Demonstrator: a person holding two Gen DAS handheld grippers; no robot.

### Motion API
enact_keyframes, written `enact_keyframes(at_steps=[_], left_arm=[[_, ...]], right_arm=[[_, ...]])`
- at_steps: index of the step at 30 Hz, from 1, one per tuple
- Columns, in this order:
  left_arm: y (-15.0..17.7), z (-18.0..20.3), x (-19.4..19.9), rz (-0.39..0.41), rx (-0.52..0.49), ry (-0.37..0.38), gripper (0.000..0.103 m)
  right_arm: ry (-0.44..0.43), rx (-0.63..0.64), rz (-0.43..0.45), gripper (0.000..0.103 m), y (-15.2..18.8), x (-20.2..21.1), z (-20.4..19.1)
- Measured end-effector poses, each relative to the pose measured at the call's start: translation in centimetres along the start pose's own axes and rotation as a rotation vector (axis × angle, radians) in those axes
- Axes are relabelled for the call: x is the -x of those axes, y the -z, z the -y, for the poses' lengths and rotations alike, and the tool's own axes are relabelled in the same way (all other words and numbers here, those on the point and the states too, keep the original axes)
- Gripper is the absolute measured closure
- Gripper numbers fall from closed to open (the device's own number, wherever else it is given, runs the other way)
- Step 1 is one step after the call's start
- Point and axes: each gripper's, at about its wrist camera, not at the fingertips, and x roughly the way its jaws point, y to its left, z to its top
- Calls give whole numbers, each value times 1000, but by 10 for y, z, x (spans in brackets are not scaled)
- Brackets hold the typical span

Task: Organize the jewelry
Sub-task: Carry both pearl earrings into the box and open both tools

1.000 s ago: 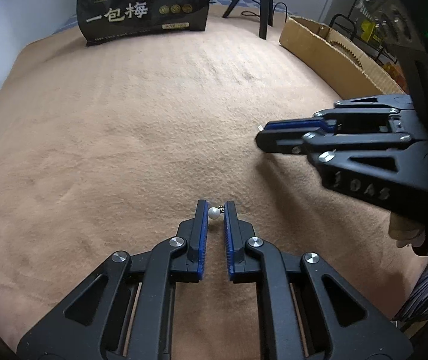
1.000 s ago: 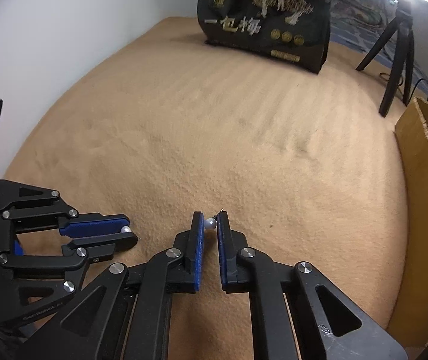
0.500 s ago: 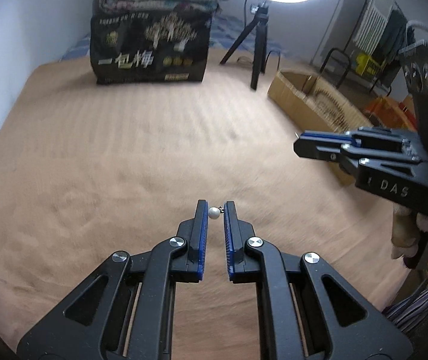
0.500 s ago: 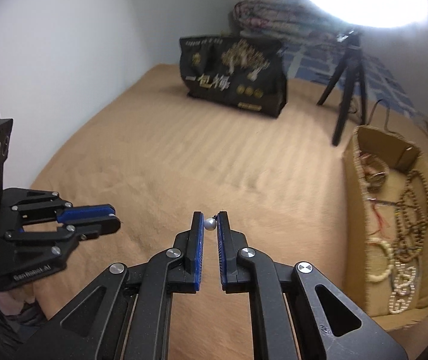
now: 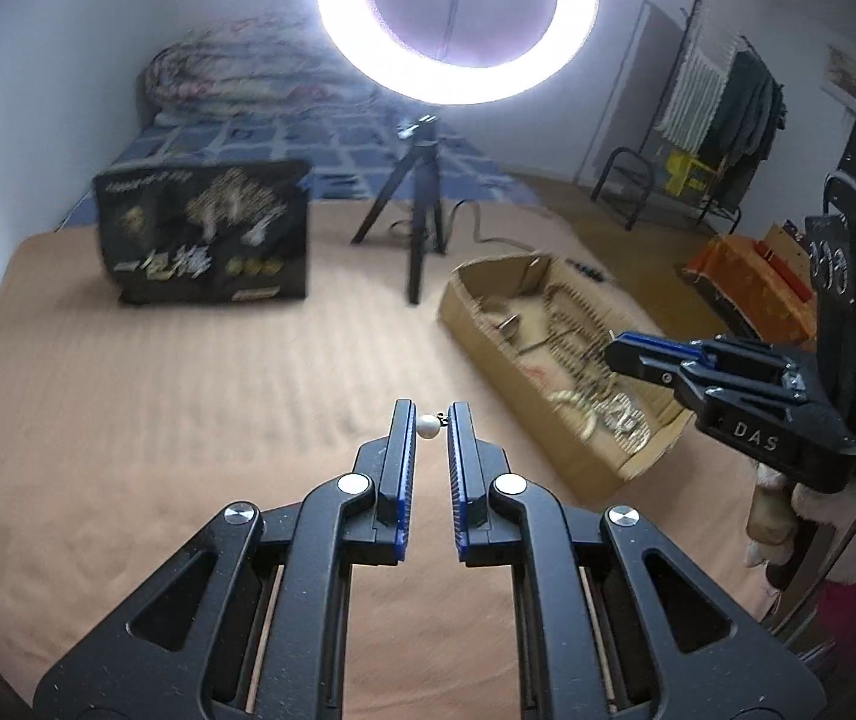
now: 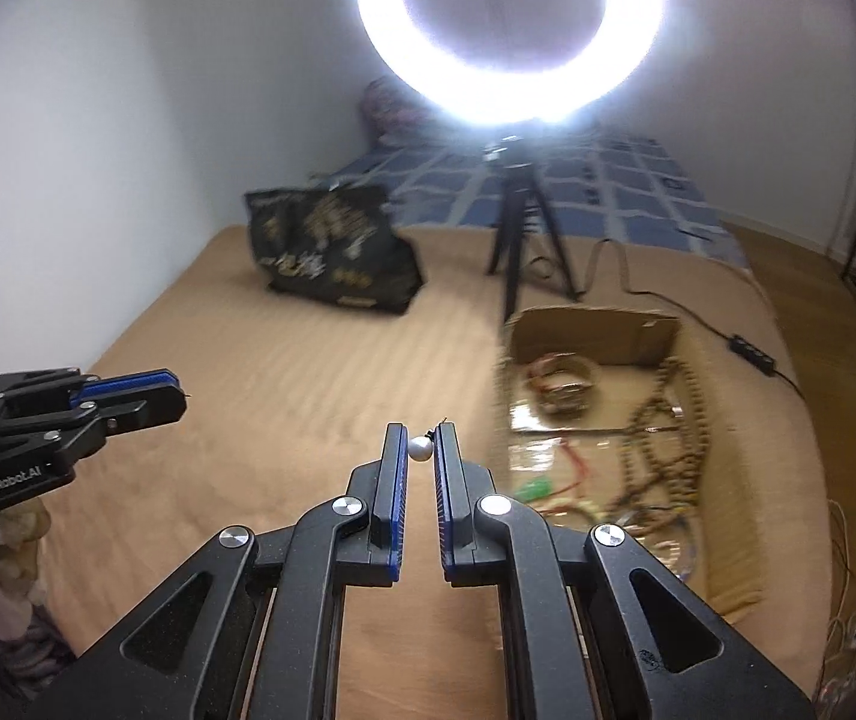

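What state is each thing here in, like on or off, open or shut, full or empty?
Left gripper: shut on a white pearl earring.
Right gripper: shut on a grey pearl earring.
Cardboard box: open, holding bead strings and bracelets.
Ring light: on.
Black bag: upright; open or shut not visible.

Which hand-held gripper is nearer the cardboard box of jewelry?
Right hand-held gripper: in the left view it overlaps the cardboard box. Left hand-held gripper is over the blanket beside it.
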Motion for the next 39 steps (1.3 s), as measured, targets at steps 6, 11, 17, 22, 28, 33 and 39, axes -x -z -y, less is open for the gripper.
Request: enact_keyframes(at_steps=[6, 11, 17, 22, 28, 33, 39], left_arm=[[-19, 31, -20, 5, -28, 33, 94], [-30, 51, -44, 2, -26, 62, 94], [-39, 69, -73, -12, -19, 89, 94], [-42, 83, -90, -17, -38, 91, 94], [-43, 92, -106, -25, -45, 99, 94], [-44, 97, -115, -27, -49, 97, 94], [-45, 104, -119, -20, -69, 89, 94]], right_arm=[[43, -63, 33, 96, -6, 9, 39], [78, -74, 39, 96, -11, 6, 62], [88, -91, 35, 96, -16, -4, 83], [86, -100, 33, 96, -19, -14, 94], [95, -115, 25, 96, -21, -25, 107], [99, -133, 32, 96, -23, -30, 114], [113, -130, 24, 96, -22, -35, 115]])
